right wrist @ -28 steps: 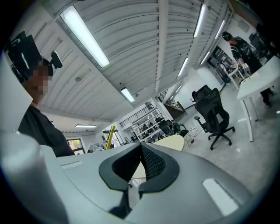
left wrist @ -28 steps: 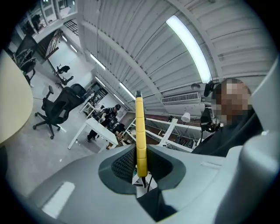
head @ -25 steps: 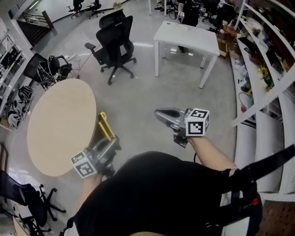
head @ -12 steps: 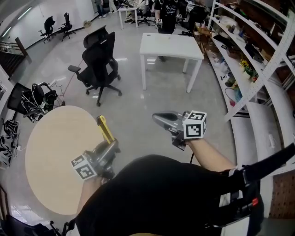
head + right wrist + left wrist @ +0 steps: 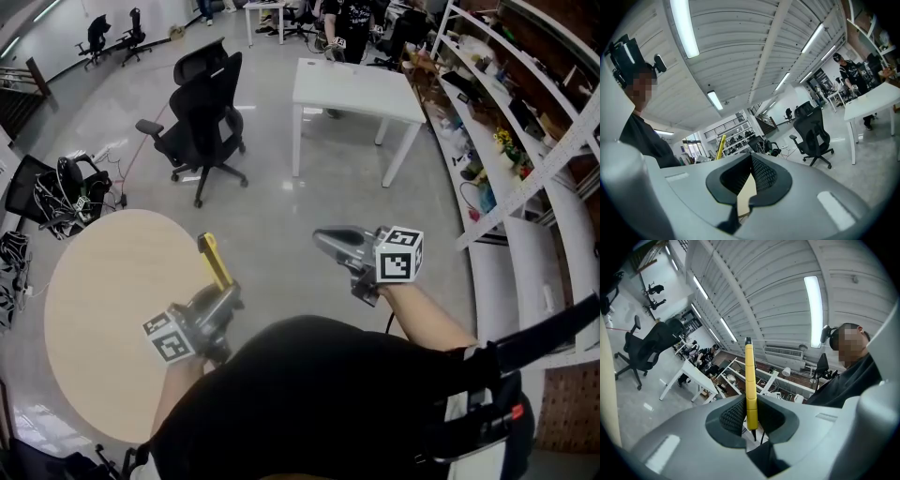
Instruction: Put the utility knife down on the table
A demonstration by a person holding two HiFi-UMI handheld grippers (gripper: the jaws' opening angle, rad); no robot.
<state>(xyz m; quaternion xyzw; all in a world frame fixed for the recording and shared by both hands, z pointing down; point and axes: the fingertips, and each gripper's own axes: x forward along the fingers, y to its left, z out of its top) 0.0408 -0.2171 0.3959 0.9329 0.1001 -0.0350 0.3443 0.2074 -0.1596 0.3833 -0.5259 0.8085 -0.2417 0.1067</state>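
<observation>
Grip looked sure: left gripper (image 5: 223,294) clamped the slim yellow utility knife (image 5: 214,261), right gripper (image 5: 324,236) pinched empty; it wanted laying flat on the round beige table (image 5: 103,300) before release.

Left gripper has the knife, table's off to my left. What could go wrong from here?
The left gripper holds the utility knife by one end, so it may pivot or slip when set down. It hangs at the table's rim beside floor; an early release could drop it there.
</observation>
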